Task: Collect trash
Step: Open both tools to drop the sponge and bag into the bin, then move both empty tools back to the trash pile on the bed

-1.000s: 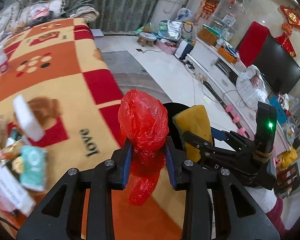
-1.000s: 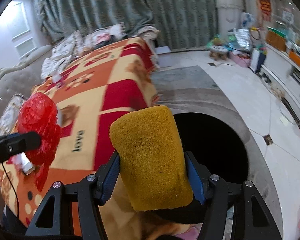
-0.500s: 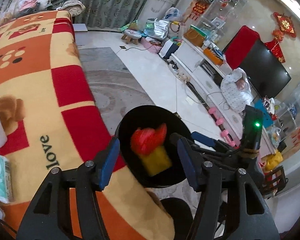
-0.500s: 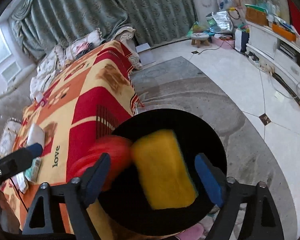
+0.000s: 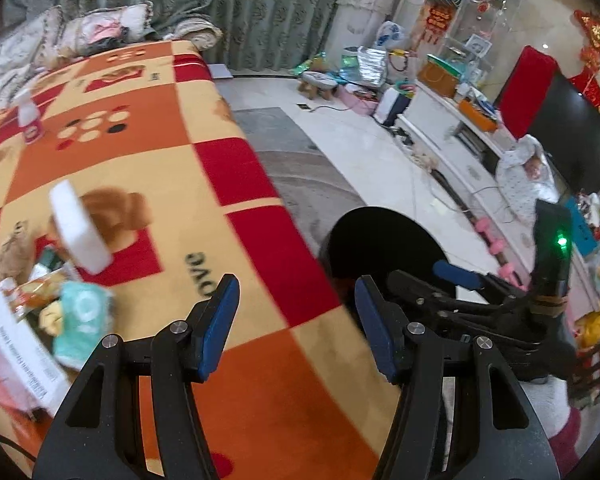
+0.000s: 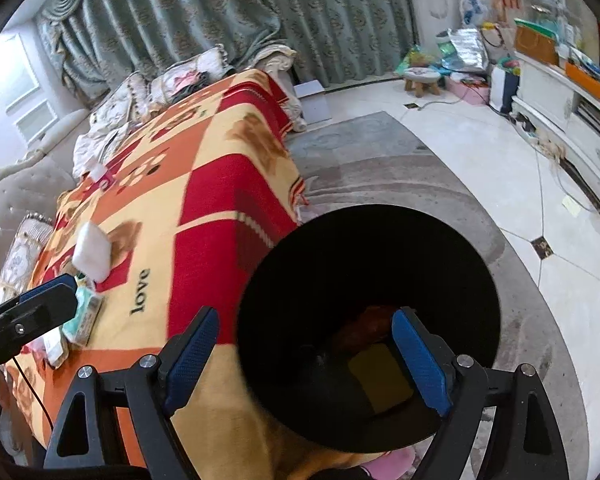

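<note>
A black round bin stands on the floor beside the blanket-covered table. Inside it lie a yellow sponge and a red plastic bag. My right gripper is open and empty right above the bin's mouth. My left gripper is open and empty above the table's edge, with the bin to its right. A white sponge, a teal tissue pack and snack wrappers lie on the table at the left.
A white spray bottle stands far back on the table. A paper box lies at the left edge. Pillows and curtains are behind; a TV cabinet and clutter line the right wall.
Both grippers opened. The red bag and the yellow sponge dropped into the black bin. My left gripper swung back left over the table.
</note>
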The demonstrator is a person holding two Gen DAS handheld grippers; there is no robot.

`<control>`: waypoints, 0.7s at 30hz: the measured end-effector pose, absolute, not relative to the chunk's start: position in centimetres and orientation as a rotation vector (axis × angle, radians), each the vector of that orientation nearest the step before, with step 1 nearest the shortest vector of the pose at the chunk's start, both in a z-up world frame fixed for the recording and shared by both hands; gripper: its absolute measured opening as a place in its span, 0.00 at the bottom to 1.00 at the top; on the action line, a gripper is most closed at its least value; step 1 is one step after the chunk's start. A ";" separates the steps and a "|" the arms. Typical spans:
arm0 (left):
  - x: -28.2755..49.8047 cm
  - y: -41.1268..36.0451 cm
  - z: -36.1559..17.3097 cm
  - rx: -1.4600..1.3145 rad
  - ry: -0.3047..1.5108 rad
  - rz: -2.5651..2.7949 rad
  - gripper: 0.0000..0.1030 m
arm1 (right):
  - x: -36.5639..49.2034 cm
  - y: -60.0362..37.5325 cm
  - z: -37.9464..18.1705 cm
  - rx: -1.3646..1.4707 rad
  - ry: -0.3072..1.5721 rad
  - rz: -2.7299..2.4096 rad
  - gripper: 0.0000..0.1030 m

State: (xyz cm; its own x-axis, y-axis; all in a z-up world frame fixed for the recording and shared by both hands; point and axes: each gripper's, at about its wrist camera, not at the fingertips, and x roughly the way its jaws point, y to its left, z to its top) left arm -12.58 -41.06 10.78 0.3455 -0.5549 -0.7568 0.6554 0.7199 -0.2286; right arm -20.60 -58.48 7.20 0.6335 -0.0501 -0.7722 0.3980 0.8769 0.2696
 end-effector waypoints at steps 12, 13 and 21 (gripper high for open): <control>-12.5 -34.7 11.6 0.125 0.867 -0.659 0.57 | -18.8 -51.6 9.1 0.314 0.818 -0.193 0.84; -12.5 -34.2 11.6 0.123 0.865 -0.649 0.57 | -18.6 -50.9 9.3 0.301 0.814 -0.181 0.84; -11.8 -29.7 11.9 0.099 0.856 -0.575 0.57 | -16.1 -46.7 9.3 0.263 0.847 -0.102 0.84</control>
